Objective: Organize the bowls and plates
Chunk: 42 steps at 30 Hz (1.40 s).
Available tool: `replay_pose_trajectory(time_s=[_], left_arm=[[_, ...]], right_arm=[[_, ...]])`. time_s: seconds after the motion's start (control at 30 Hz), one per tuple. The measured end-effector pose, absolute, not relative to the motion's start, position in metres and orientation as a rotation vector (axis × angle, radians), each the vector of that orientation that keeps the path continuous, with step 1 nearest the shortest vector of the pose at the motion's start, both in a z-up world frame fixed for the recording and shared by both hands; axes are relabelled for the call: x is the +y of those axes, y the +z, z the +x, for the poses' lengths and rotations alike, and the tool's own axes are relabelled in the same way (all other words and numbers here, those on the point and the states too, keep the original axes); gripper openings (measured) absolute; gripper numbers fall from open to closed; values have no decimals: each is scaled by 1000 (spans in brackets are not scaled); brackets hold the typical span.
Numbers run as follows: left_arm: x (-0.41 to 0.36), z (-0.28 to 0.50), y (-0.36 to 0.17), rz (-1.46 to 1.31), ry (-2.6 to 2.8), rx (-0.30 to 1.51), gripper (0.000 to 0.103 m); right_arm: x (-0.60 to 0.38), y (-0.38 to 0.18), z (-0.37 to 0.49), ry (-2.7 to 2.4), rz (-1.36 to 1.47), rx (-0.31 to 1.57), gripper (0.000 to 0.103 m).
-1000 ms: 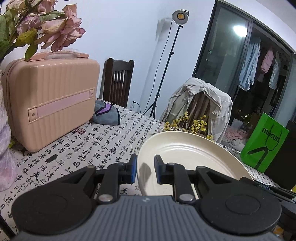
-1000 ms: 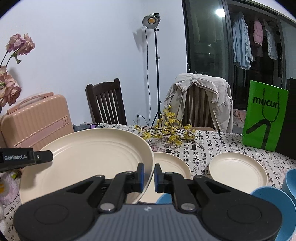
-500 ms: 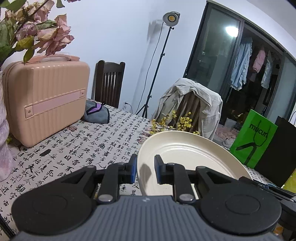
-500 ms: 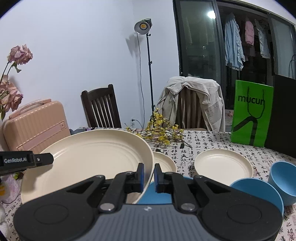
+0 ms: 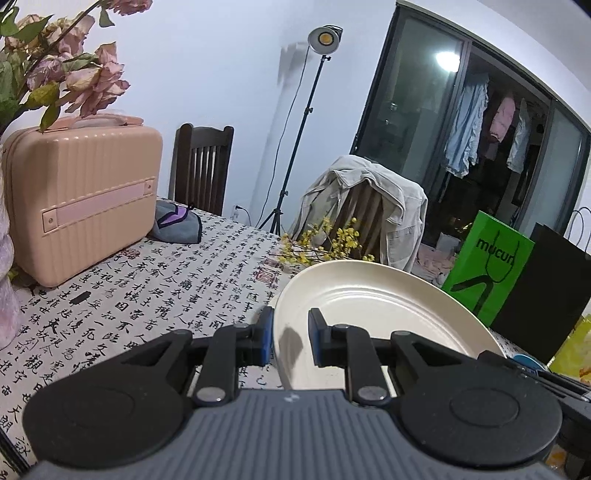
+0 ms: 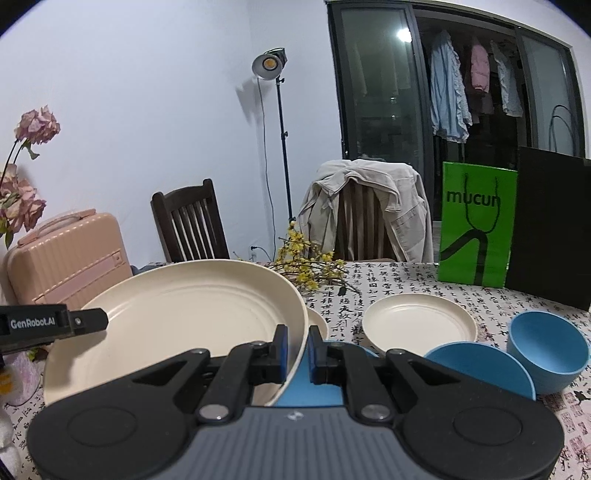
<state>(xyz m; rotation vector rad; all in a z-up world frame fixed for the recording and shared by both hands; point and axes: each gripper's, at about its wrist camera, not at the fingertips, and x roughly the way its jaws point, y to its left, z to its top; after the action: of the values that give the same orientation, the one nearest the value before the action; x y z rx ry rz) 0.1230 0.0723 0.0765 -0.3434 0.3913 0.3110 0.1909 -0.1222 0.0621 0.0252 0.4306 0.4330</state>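
Your right gripper (image 6: 295,347) pinches the large plate (image 6: 192,306) – your left gripper's (image 5: 290,338) fingers just spread, releasing it – stack next.

Both views are evenly and fairly brightly lit, with a cool, slightly bluish cast on the white wall (image 5: 221,74). A studio lamp (image 5: 325,37) on a tall stand glows warm at its centre and throws a soft grey shadow of itself onto the wall just to its left. A ceiling light reflects as a blown-out white spot (image 6: 404,35) in the dark glass door. The large cream plate (image 5: 369,306) carries a small dark shadow near its rim. Fisheye distortion bends the door frame and darkens the picture corners. Focus is sharp throughout, without motion blur.
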Motion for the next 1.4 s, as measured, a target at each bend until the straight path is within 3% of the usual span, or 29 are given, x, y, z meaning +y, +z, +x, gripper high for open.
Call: replay_pose_trajectory(time_s=[1.4], left_arm=[[-12,108,58,-295,108,387,20]], right_arm=[[-226,35,147,293,114,383,11]])
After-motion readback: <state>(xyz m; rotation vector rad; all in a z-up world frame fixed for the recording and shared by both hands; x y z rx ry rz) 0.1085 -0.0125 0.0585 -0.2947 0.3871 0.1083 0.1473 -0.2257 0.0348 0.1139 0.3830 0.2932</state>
